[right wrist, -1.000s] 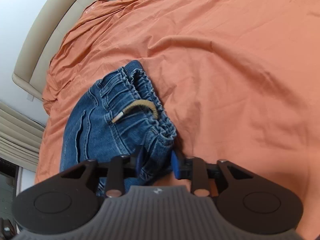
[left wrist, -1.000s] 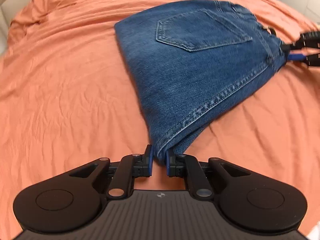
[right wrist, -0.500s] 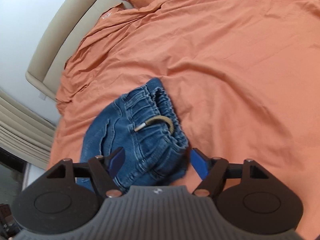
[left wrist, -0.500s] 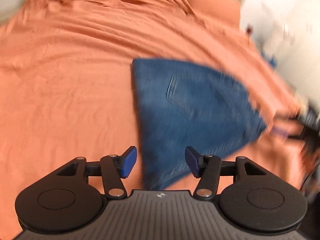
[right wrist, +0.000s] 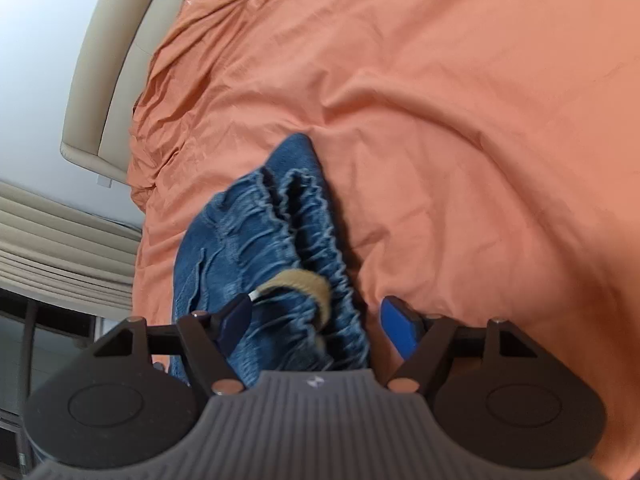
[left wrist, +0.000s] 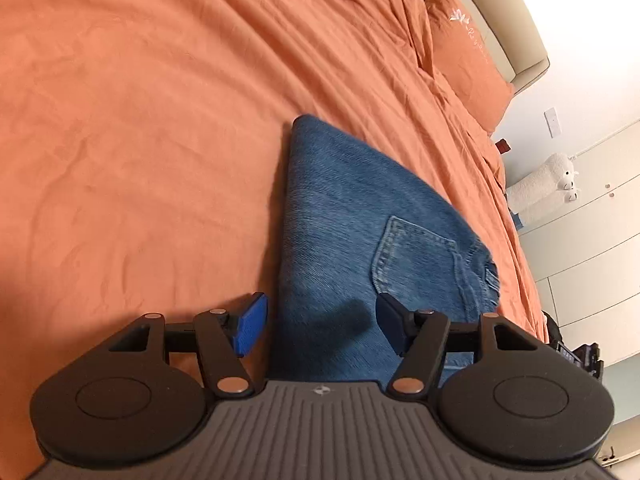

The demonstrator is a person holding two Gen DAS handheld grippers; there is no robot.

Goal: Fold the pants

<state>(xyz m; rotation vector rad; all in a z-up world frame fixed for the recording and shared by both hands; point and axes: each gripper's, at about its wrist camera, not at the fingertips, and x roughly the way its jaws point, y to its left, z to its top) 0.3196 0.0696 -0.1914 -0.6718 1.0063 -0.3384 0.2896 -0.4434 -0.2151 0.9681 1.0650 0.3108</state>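
The blue denim pants (left wrist: 360,232) lie folded into a compact stack on the orange bedsheet (left wrist: 140,120), back pocket facing up. My left gripper (left wrist: 320,328) is open and hovers just above the near edge of the stack, holding nothing. In the right wrist view the pants (right wrist: 256,248) show their gathered elastic waistband with a tan drawstring (right wrist: 304,280) on top. My right gripper (right wrist: 316,328) is open and empty, its fingers spread either side of the waistband end.
An orange pillow (left wrist: 464,48) and beige headboard (left wrist: 492,4) are at the bed's far end. A white plush toy (left wrist: 544,192) and white cabinets stand beyond the bed's right edge. Beige curtains (right wrist: 52,240) hang at the left.
Both grippers, shut on the pants a second ago, have opened and let go. Both have drawn back and turned, and the pants now rest folded on the sheet.
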